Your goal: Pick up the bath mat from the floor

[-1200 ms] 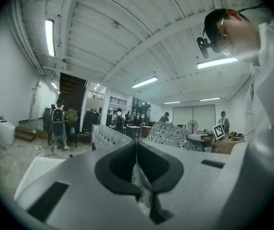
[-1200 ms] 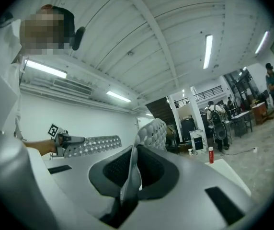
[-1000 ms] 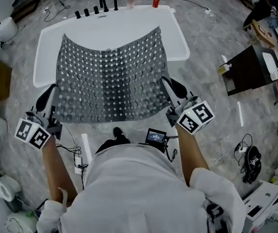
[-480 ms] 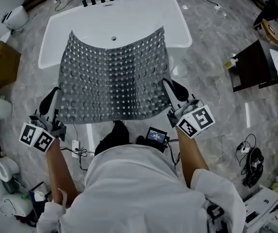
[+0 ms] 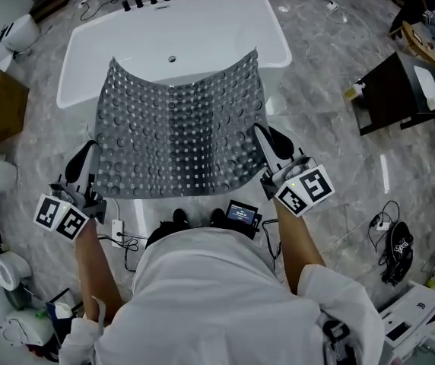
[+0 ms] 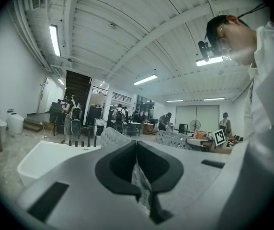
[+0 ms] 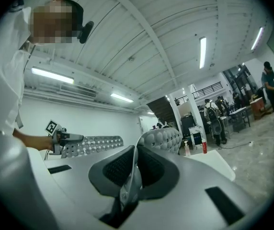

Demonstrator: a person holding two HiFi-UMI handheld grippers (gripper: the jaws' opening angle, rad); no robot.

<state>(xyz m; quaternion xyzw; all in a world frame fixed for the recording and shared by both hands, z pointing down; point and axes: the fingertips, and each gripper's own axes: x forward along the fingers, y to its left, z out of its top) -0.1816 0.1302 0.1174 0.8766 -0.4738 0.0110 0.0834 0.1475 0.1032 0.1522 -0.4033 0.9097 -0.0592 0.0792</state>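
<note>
Mat (image 5: 179,128) has drawn back nearer the person, w/ more of the tub (image 5: 202,33) bare beyond it. Left claw (image 5: 88,149) is clamped on its near-left corner, right claw (image 5: 261,132) on the near-right. Mat hangs stretched btw them, off the floor, far edge over the tub's near rim.

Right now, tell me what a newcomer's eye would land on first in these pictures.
The grey studded bath mat stands out first. It is off the floor and spread wide at the centre of the head view. The left gripper and the right gripper pinch its near corners, both shut on it. Behind it, the large white bathtub fills the top of that view.
</note>
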